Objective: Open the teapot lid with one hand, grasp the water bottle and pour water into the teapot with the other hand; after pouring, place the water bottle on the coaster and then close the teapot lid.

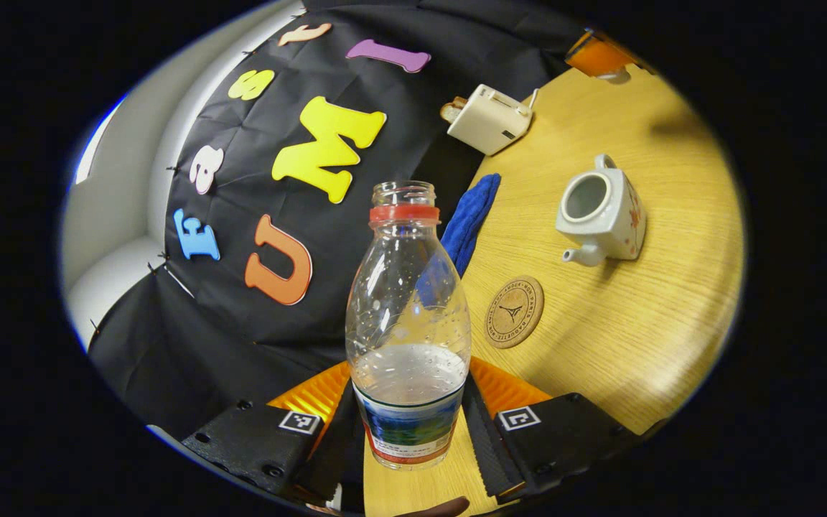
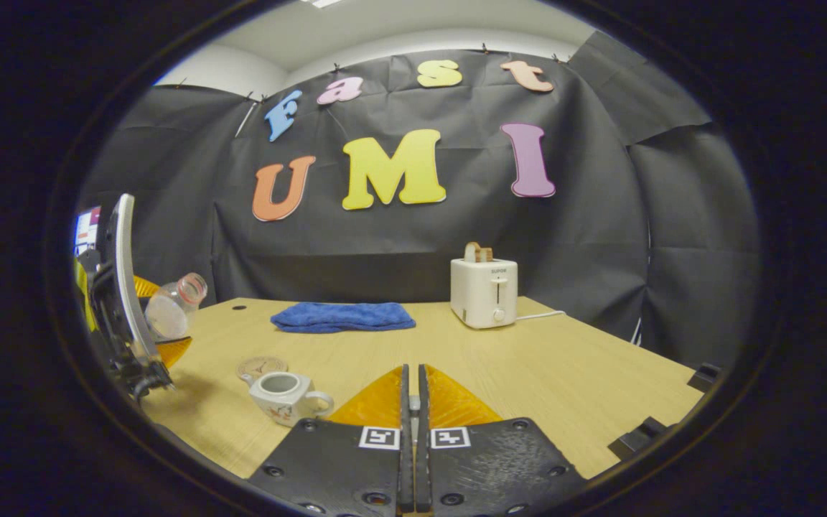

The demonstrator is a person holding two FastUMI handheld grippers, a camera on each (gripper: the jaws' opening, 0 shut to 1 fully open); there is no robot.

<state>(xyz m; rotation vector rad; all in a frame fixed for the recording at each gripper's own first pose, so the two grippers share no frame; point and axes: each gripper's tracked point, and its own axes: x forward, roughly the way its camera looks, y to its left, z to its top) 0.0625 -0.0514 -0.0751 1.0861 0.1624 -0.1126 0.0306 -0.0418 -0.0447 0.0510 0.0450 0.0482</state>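
Note:
My left gripper [image 1: 410, 409] is shut on the lower body of a clear, uncapped water bottle [image 1: 408, 301] with a red neck ring and a little water in it. In the right gripper view this bottle [image 2: 173, 305] hangs tilted above the table's left side. The white teapot [image 1: 600, 212] stands with its top open, spout toward a round cork coaster [image 1: 514, 312]. My right gripper [image 2: 412, 373] is shut, with a sliver of something pale between its fingers. In the left gripper view it shows far off, holding the pale teapot lid [image 1: 618, 75]. The teapot [image 2: 281, 395] sits just left of it.
A folded blue cloth [image 2: 343, 317] lies at the back of the wooden table [image 2: 564, 388]. A white toaster [image 2: 484, 292] with a slice in it stands to the cloth's right, its cord trailing away. The booth's black wall closes the far side.

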